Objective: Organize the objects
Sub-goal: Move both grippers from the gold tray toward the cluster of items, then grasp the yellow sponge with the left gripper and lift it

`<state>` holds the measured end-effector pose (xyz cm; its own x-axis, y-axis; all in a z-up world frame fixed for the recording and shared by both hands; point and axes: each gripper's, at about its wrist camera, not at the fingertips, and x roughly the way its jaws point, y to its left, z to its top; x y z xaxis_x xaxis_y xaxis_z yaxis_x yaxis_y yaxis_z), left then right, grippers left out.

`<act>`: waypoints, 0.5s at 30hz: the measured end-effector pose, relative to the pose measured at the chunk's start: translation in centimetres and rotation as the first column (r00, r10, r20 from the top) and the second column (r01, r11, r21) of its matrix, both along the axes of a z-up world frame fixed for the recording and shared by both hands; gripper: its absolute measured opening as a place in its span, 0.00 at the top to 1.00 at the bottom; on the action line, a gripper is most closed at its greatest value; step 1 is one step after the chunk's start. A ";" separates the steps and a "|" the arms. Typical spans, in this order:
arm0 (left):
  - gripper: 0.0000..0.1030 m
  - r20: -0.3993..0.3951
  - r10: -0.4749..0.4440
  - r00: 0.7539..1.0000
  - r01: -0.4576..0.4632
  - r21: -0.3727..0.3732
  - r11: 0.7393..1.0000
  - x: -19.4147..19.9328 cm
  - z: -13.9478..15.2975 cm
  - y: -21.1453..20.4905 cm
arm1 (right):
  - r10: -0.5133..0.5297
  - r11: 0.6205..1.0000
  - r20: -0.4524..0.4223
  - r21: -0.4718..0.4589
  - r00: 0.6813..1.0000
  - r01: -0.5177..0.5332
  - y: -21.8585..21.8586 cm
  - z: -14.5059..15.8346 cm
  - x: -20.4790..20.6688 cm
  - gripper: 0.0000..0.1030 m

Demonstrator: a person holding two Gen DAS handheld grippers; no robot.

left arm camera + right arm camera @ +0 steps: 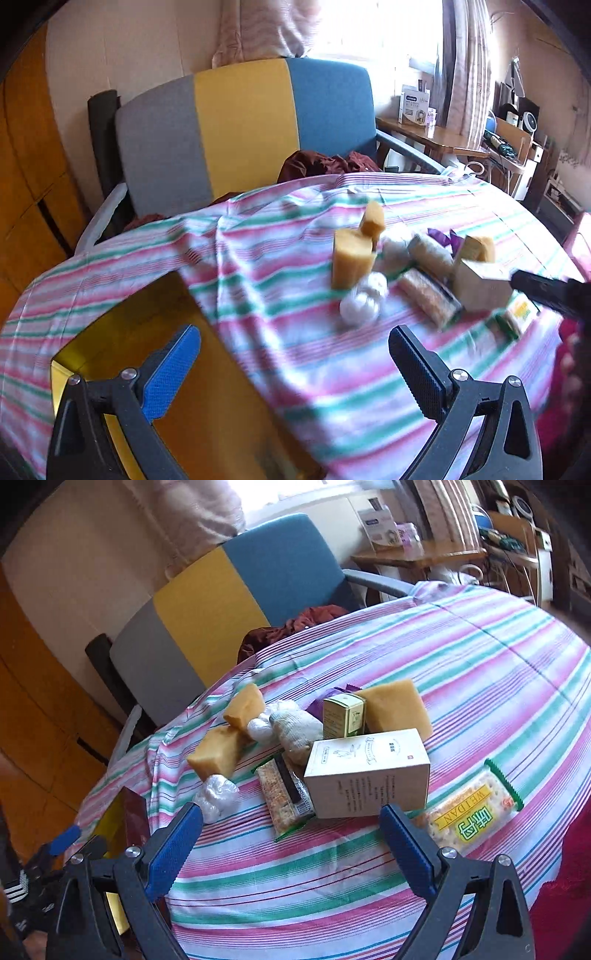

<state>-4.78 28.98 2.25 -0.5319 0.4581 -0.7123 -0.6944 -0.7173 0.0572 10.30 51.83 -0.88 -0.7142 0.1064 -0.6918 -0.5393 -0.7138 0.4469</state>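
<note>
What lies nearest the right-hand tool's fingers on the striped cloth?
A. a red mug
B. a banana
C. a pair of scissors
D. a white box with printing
D: the white box sits just ahead of the open right gripper, with snack packets and yellow sponges around it.

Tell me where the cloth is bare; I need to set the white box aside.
Free: striped cloth behind the sponge, and the near strip before the white box. Crowded: between box, cracker packs and sponges.
</note>
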 end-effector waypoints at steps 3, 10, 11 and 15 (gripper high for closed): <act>0.00 0.109 -0.043 0.993 0.042 0.009 0.999 -1.6 -0.7 2.8 | 0.001 1.000 -0.013 -0.023 1.000 -0.002 0.2 0.1 0.1 0.05; 0.00 0.205 -0.061 0.977 0.071 -0.043 0.997 -4.4 -2.8 8.8 | 0.036 0.999 -0.033 -0.031 0.999 -0.037 -0.1 0.3 0.0 0.05; 0.00 0.182 -0.049 0.982 0.063 -0.070 0.996 -4.7 -3.1 9.8 | 0.041 0.999 -0.034 -0.035 0.999 -0.042 -0.1 0.2 -0.1 0.05; 0.03 0.112 -0.054 0.992 0.072 -0.158 0.985 -5.6 -4.4 12.4 | 0.053 0.997 -0.041 -0.046 0.998 -0.055 -0.1 0.2 -0.1 0.05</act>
<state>-10.41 41.37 -2.19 -0.4221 0.3626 -0.8309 -0.7463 -0.6593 0.0914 10.16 51.69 -0.70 -0.7449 0.0351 -0.6663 -0.4817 -0.7193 0.5006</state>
